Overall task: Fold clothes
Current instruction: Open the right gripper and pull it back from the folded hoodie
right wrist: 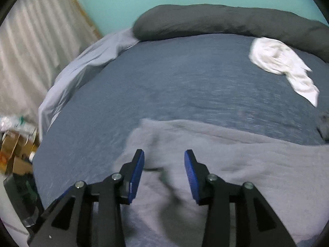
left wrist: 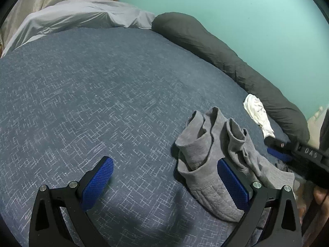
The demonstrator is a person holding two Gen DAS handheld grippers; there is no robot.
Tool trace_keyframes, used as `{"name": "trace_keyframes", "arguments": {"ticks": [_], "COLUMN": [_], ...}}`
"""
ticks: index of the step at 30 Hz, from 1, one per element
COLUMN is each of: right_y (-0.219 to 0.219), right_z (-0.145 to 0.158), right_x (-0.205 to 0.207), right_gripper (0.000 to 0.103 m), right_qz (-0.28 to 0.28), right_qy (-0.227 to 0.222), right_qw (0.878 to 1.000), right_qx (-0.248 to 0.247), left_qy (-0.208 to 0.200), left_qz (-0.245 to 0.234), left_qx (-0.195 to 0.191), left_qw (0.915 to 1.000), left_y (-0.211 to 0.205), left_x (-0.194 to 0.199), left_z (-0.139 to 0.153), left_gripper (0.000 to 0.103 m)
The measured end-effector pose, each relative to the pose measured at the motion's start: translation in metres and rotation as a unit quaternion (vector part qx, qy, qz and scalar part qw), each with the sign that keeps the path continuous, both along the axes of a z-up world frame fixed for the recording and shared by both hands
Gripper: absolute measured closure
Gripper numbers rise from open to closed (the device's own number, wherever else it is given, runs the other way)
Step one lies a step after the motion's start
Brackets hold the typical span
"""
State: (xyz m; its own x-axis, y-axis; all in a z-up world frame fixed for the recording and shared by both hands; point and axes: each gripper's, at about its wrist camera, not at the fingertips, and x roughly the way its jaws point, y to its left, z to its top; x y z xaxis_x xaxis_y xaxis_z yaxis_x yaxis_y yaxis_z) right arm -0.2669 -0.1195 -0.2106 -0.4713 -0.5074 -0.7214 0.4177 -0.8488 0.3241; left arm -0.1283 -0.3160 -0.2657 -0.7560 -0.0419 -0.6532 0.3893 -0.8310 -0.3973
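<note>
Left gripper (left wrist: 164, 177) stands spread wide, its right pad partly hiding the grey garment (left wrist: 207, 150). Right gripper (right wrist: 164, 164) hangs released above blurred grey cloth, gripping nothing.

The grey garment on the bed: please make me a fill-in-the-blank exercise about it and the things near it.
1. The grey garment lies on a ____ bedspread.
2. The long dark pillow lies against a ____ wall.
3. Between the garment and the pillow lies a crumpled ____ cloth.
4. The right tongs stand ____ over the grey garment.

Missing words: blue; turquoise; white; open
</note>
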Motion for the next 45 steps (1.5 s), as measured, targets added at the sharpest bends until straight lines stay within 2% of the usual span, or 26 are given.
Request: {"name": "trace_keyframes", "arguments": {"ticks": [6,10,15,21,34,40,43,45], "right_y": [0.052,0.061,0.031,-0.015,-0.030,-0.044,-0.047,-0.047], "right_z": [-0.019,-0.032,-0.028,-0.036,-0.043,-0.042,-0.044,-0.042], "right_x": [-0.010,-0.010,0.004,0.017,0.022,0.026,0.023,0.021], "right_gripper": [0.062,0.062,0.062,0.060,0.060,0.060,0.073,0.089], "right_qz": [-0.054,-0.050,0.022,0.086,0.100,0.107,0.104,0.105], "right_qy": [-0.025,-0.041,-0.003,0.033,0.057,0.077,0.080,0.080], "right_qw": [0.998,0.998,1.000,0.992,0.988,0.981,0.979,0.979], "right_qx": [-0.009,-0.009,0.014,0.083,0.107,0.142,0.157,0.153], "left_qy": [0.005,0.000,-0.003,-0.002,0.001,0.000,0.000,0.001], "left_qz": [-0.015,-0.020,-0.012,-0.010,-0.003,-0.001,-0.001,0.001], "left_qx": [0.009,0.000,0.001,0.003,0.008,0.010,0.012,0.012], "left_qw": [0.9998,0.9998,0.9999,0.9999,1.0000,0.9999,0.9999,0.9999], "left_y": [0.011,0.017,0.011,0.007,0.001,0.000,-0.002,-0.003], "left_x": [-0.012,-0.016,-0.016,-0.015,-0.012,-0.012,-0.011,-0.009], "left_z": [0.000,-0.001,-0.003,-0.003,-0.004,-0.005,-0.005,-0.005], "left_gripper": [0.000,0.000,0.000,0.000,0.000,0.000,0.000,0.000]}}
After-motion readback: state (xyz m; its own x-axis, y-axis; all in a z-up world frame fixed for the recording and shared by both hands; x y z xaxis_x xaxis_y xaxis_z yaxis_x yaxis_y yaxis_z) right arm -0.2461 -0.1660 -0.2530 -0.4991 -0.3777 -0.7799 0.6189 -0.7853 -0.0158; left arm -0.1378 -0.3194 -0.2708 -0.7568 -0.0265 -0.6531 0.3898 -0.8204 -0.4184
